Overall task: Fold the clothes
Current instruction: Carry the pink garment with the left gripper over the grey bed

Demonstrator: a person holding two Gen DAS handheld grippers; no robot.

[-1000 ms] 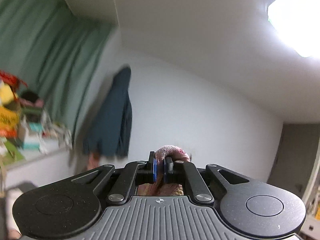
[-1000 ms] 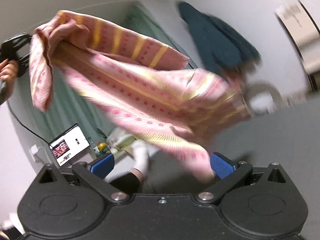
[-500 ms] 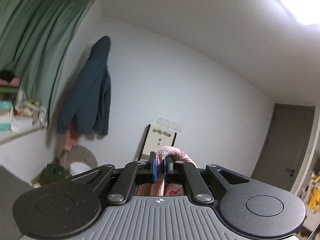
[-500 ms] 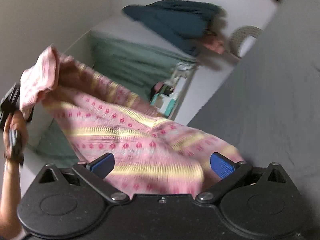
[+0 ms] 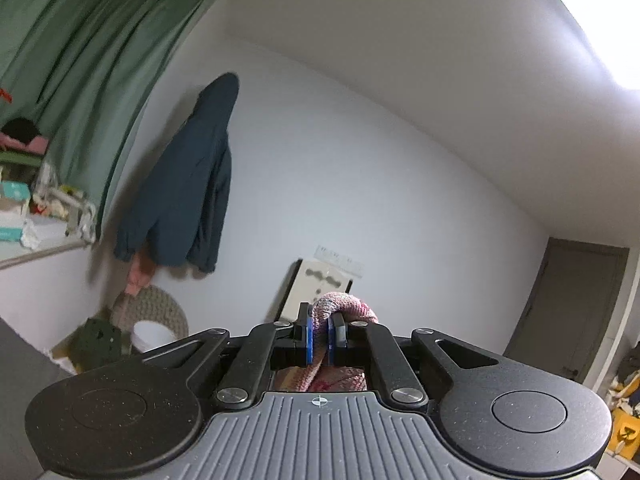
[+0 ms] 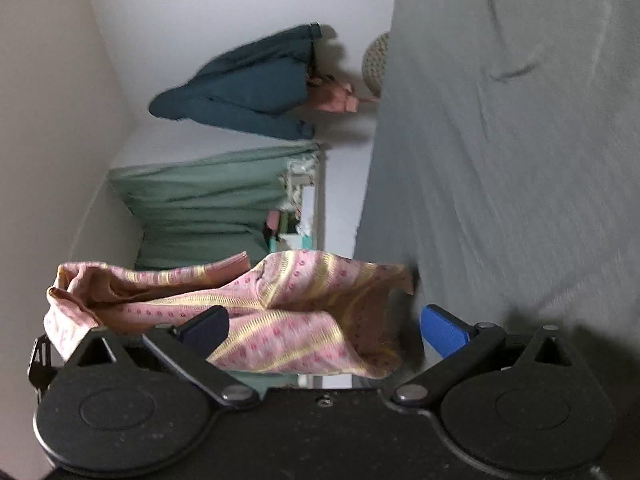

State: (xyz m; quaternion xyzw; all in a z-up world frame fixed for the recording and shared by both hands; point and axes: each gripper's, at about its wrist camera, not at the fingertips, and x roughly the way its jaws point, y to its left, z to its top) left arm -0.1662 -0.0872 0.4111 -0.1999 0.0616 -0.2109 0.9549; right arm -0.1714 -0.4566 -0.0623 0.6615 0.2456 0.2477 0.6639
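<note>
Across the right side of our right wrist view runs the broad grey fabric-covered surface (image 6: 520,160), turned on its side because the camera is rolled. Beside it we see the green pleated curtain (image 6: 208,204) and the dark teal jacket hanging on the white wall (image 6: 248,88); both also appear in our left wrist view, the curtain at the upper left and the jacket left of centre. Below the jacket there, a round woven basket (image 5: 160,308) sits against the wall, and a grey door (image 5: 572,304) stands at the far right.

Next in size is the pink knitted garment with yellow stripes and small red motifs (image 6: 280,312). It stretches across the lower middle of our right wrist view, with its far end close to the grey surface; whether it touches we cannot tell.

Our right gripper (image 6: 324,328) has its 2 blue-padded fingers spread wide, with the garment passing between them but not pinched. Our left gripper (image 5: 319,338) is clenched on a bunched pink fold of that garment, which bulges above the 2 pads.
</note>
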